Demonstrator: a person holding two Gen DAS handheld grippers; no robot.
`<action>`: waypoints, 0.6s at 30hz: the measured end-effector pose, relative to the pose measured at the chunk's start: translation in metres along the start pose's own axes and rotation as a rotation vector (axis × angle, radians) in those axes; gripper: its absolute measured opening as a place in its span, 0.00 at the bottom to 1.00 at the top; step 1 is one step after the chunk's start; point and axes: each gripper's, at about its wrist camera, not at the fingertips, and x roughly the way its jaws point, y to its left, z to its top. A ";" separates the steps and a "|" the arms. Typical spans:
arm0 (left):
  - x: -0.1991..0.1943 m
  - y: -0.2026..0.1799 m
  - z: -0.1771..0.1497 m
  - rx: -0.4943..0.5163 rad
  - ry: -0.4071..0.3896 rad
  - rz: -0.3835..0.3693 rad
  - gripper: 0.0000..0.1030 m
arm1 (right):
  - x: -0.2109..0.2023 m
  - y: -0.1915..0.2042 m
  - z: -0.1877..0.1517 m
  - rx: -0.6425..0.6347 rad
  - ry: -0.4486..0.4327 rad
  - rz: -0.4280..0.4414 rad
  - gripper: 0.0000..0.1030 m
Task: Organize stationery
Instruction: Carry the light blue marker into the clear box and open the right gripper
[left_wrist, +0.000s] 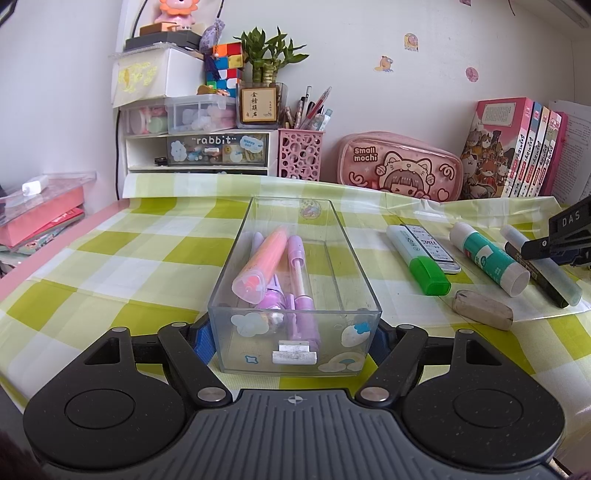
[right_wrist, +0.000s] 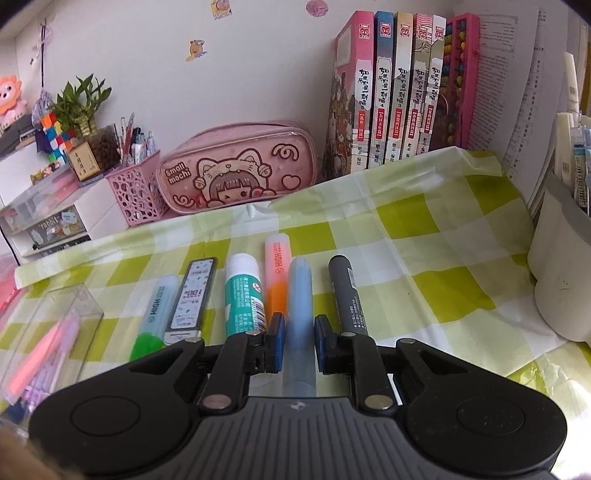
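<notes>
My left gripper (left_wrist: 290, 339) is shut on the near end of a clear plastic box (left_wrist: 291, 200), its blue pads pressed against both side walls. A pink highlighter (left_wrist: 262, 262) and purple pens (left_wrist: 299, 273) lie inside. My right gripper (right_wrist: 299, 332) is shut on a pale blue highlighter (right_wrist: 300, 291), which lies lengthwise between the pads on the checked cloth. Beside it lie a black marker (right_wrist: 347, 291), an orange highlighter (right_wrist: 277, 266), a glue stick (right_wrist: 243, 291), a lead case (right_wrist: 192, 291) and a green highlighter (right_wrist: 155, 310). A grey eraser (left_wrist: 482, 308) rests nearer the box.
Along the wall stand a pink pencil case (right_wrist: 236, 173), a pink pen holder (left_wrist: 300, 155), a row of books (right_wrist: 399, 92) and a drawer unit (left_wrist: 199, 147). A white pot (right_wrist: 561, 258) sits at the far right. Pink books (left_wrist: 40, 218) are stacked left.
</notes>
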 end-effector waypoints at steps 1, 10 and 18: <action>0.000 0.000 0.000 0.000 0.000 0.000 0.72 | -0.003 0.000 0.002 0.012 -0.004 0.015 0.19; 0.000 -0.001 0.000 0.001 0.000 0.004 0.72 | -0.012 0.028 0.021 0.119 0.044 0.285 0.19; 0.001 -0.002 0.001 0.004 -0.005 0.000 0.72 | 0.030 0.097 0.020 0.251 0.314 0.606 0.19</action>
